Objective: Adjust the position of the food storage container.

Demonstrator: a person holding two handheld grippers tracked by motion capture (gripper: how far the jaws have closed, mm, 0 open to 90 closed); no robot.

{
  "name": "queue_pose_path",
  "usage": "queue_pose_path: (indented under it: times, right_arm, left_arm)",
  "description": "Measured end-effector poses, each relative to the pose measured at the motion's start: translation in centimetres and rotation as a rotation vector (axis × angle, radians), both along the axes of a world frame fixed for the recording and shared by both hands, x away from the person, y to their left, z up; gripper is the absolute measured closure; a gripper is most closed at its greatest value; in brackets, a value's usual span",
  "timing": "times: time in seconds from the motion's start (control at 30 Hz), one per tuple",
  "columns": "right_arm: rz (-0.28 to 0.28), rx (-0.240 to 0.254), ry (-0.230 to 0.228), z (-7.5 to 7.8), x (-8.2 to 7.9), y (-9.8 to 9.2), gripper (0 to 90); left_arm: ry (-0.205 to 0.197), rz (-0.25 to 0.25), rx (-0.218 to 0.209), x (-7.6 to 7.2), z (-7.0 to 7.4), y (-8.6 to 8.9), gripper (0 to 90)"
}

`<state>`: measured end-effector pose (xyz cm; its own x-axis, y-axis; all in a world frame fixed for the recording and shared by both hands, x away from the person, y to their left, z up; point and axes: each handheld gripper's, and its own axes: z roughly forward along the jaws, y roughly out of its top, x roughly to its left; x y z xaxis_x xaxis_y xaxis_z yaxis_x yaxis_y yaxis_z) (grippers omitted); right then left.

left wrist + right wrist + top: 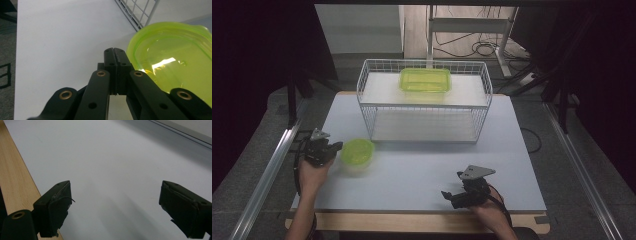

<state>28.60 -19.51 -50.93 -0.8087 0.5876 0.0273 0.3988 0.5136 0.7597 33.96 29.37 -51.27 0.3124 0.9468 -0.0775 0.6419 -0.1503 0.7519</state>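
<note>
**Green bowl waits beside the closed left gripper**

Translucent green, the round bowl [357, 152] sits on the white table [422, 175] just in front of the wire basket [424, 102], whose upper shelf carries a rectangular green container [425, 80]. The left gripper [333, 148] is at the bowl's rim with jaws pressed together and nothing between them, as its own view shows. The right gripper [447, 196] rests near the table's front edge, jaws spread wide and empty. The bowl seems not yet grasped; picking it up and placing it is likely what remains
</note>
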Motion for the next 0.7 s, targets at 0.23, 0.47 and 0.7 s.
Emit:
queue_pose_path:
  times: [0.23, 0.47, 0.7]
  right_arm:
    - [0.007, -0.007, 0.003, -0.1, 0.0, 0.0, 11.9]
    - [0.014, -0.012, 0.006, -0.1, 0.0, 0.1, 12.1]
    - [0.018, -0.017, 0.005, -0.1, 0.0, 0.1, 12.3]
  left_arm:
    - [0.009, -0.014, -0.016, -0.1, -0.1, -0.9, 89.8]
    - [0.015, -0.038, -0.041, -0.1, -0.1, -1.6, 89.8]
    - [0.03, -0.046, -0.059, -0.3, -0.3, -1.4, 89.7]
